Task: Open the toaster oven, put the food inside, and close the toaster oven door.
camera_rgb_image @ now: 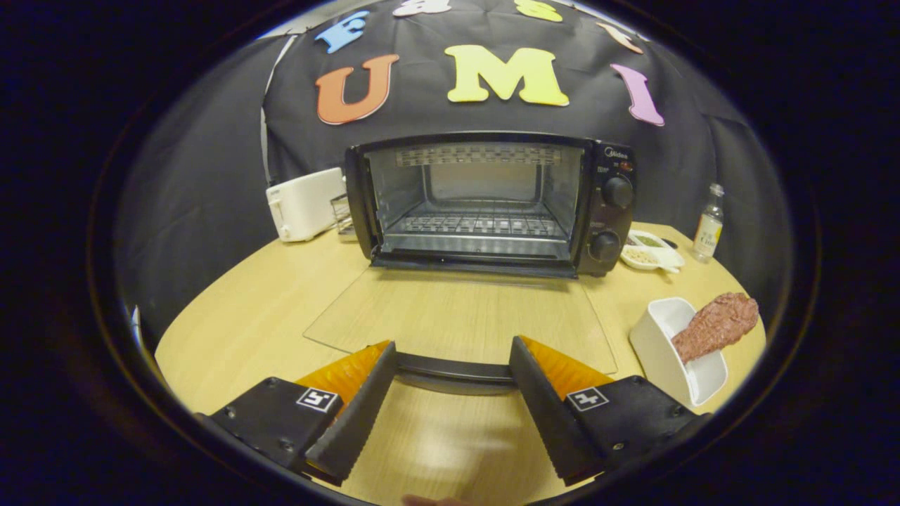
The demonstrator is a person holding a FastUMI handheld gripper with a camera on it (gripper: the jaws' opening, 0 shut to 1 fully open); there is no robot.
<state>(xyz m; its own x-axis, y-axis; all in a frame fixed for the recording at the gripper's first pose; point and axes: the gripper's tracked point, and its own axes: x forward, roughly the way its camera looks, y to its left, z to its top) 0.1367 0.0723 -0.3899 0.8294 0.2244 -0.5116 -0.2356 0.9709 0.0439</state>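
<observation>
With the one toaster oven [492, 204] door [460, 316] flat open, gripper [453, 383] fingers spread, door handle [453, 369] between; one meat piece [714, 327] in dish [661, 351] at 3 o'clock.

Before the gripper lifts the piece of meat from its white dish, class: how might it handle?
The meat overhangs the dish rim, so it probably holds its shape. Its rough surface should grip well. The light-looking dish may tip if nudged. The gripper is open, straddling the oven door handle.
</observation>
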